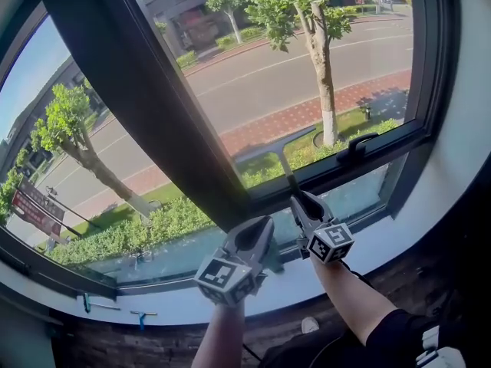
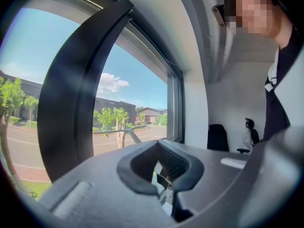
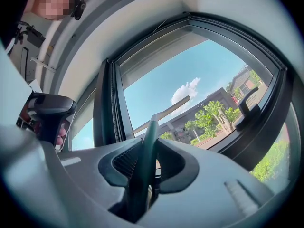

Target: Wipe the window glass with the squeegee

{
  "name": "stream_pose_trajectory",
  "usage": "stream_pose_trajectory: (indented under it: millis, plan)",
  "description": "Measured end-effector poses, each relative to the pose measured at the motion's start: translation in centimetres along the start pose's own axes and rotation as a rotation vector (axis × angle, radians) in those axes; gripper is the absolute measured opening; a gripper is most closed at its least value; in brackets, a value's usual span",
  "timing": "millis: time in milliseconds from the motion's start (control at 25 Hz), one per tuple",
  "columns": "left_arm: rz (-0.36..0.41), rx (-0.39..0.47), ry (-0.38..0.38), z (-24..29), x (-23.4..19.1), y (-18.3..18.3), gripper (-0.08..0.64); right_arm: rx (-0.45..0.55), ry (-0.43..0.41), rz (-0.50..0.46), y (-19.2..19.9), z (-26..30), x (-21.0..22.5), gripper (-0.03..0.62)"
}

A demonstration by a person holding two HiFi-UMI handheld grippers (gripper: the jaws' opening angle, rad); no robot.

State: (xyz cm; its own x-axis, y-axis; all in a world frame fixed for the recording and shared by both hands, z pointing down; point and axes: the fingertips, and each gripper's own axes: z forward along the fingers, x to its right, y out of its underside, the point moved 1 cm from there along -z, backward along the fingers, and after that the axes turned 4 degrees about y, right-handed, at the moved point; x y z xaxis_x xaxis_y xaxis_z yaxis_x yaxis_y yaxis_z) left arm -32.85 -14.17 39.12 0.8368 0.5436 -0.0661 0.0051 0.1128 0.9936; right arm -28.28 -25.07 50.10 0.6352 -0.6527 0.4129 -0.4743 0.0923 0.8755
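Right tool clamps squeegee; left tool closed.

I spot a green-handled tool and a blue-handled tool lying on the white sill (far left), apart.

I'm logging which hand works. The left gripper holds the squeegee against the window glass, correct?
No. The right gripper holds the squeegee against the window glass; the right gripper view shows its handle clamped between those jaws.
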Motion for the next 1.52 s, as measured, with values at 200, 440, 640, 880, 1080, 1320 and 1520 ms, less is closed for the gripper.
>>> stream_pose_trajectory:
  millis: [200, 440, 640, 880, 1080, 1320, 1520]
  plan:
    - [0.001, -0.014, 0.011, -0.1, -0.4, 1.1, 0.003, -0.036, 0.014, 0.012, 2.0, -0.7, 0.5, 0.1]
    - [-0.002, -0.018, 0.021, -0.3, -0.6, 1.8, 0.003, -0.073, 0.032, 0.021, 4.1, -1.4, 1.3, 0.1]
    - [-0.008, -0.031, 0.021, -0.3, -0.7, 2.4, 0.003, -0.097, 0.048, 0.036, 5.5, -2.0, 1.8, 0.101]
    - [-0.016, -0.044, 0.014, -0.4, -1.0, 2.9, 0.003, -0.116, 0.06, 0.063, 6.9, -2.5, 2.3, 0.101]
    - [-0.02, -0.056, 0.03, -0.4, -0.9, 3.7, 0.003, -0.14, 0.077, 0.094, 8.3, -3.3, 2.9, 0.101]
    - [-0.03, -0.071, -0.013, -0.8, -1.2, 3.2, 0.003, -0.163, 0.089, 0.106, 9.6, -3.5, 3.3, 0.101]
    - [-0.026, -0.075, -0.013, -1.1, -1.3, 3.4, 0.003, -0.176, 0.092, 0.116, 10.6, -3.5, 3.4, 0.101]
